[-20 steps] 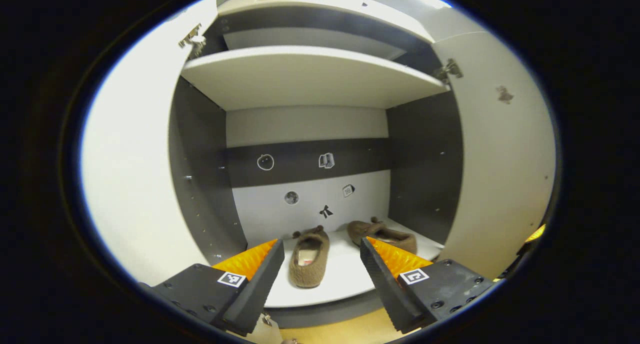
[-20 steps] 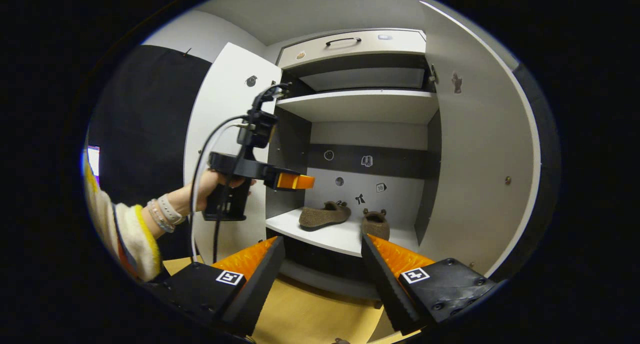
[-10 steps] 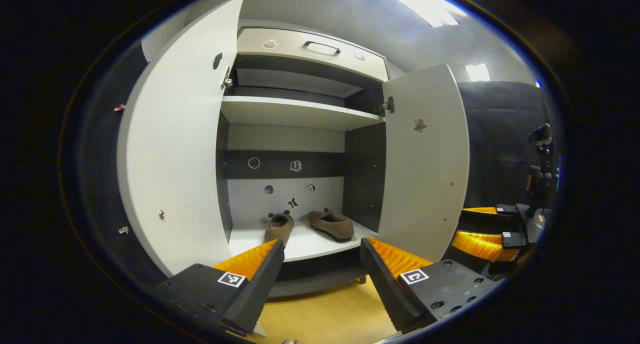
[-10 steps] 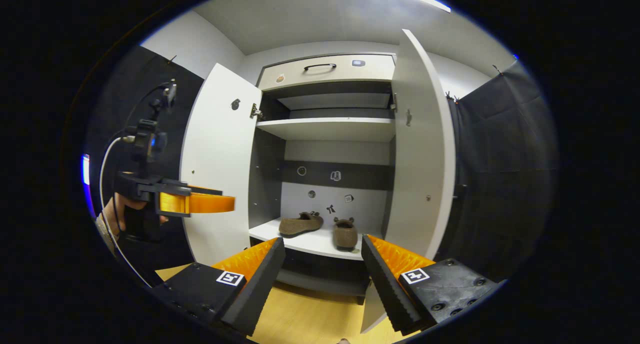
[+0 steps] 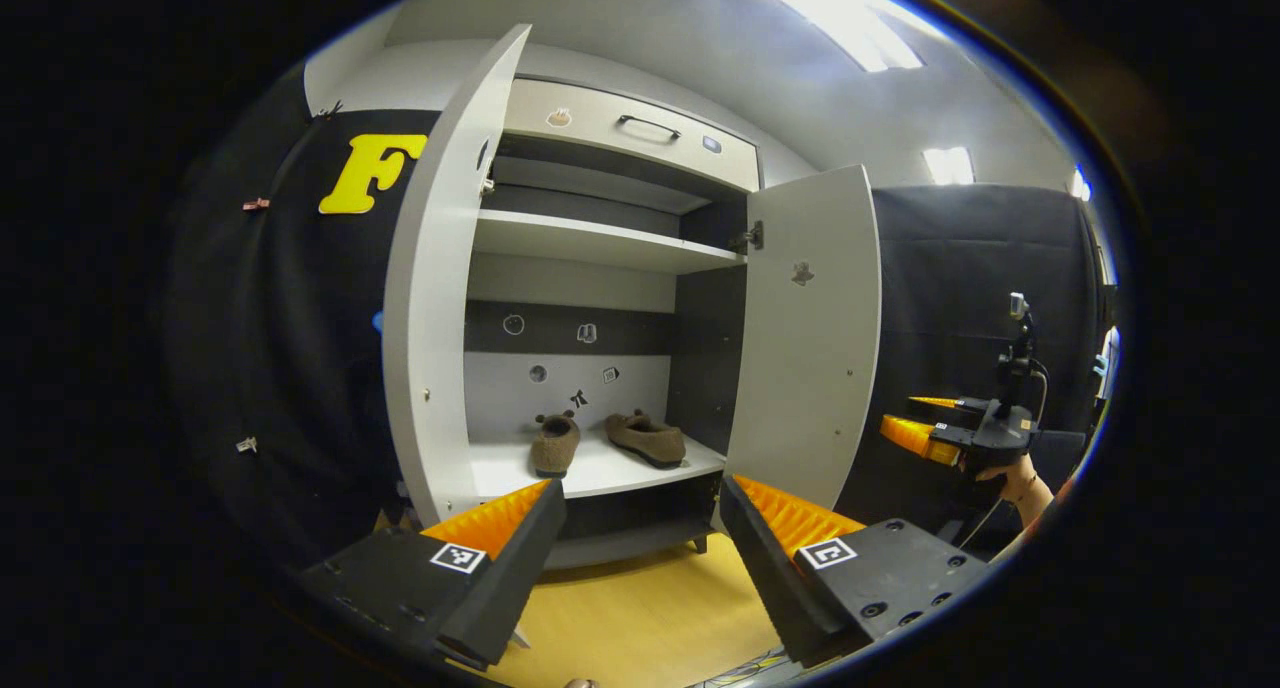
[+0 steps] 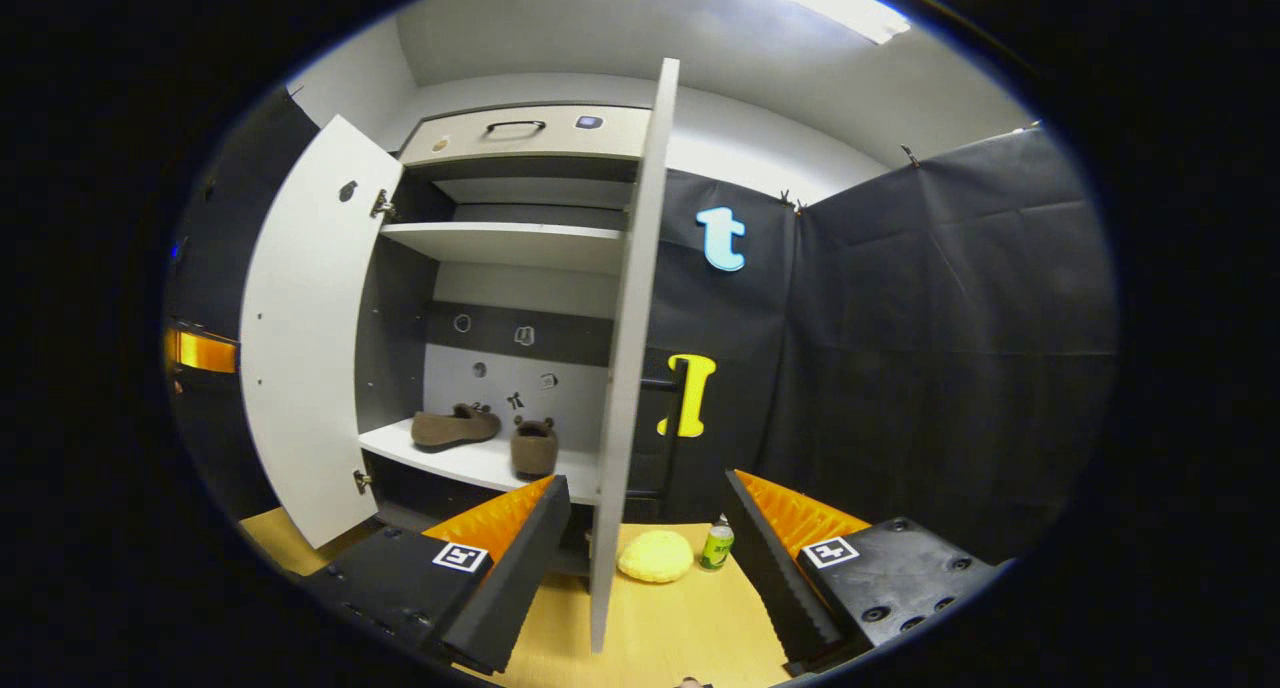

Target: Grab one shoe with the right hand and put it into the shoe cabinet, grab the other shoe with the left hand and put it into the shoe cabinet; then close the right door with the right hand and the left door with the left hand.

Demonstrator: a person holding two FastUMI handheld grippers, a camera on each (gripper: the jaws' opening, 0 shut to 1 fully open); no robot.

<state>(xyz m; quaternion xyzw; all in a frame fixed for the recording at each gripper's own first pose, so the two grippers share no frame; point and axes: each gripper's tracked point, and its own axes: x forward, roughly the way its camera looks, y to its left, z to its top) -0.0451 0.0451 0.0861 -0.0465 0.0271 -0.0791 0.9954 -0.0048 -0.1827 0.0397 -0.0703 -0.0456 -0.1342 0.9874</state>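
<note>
The white bottom shelf [image 5: 600,471] of the open cabinet carries two brown fuzzy slippers [image 5: 553,445] [image 5: 645,437] lying just beside each other (toes pointing different ways), while the yellow wooden floor [image 6: 660,623] bears a yellow round cushion [image 6: 655,556] and a small green bottle [image 6: 716,545].

Left hand-held gripper [image 5: 640,528]: fingers spread wide apart, nothing between them, level and pointing forward, held clear of everything. Right hand-held gripper [image 6: 645,523]: fingers likewise spread wide, nothing gripped, pointing forward. Also seen in the left gripper view, far off at the right edge [image 5: 915,420], fingers parted and pointing left, gripped from below by a hand [image 5: 1010,473] with the wrist angling down to the right.
</note>
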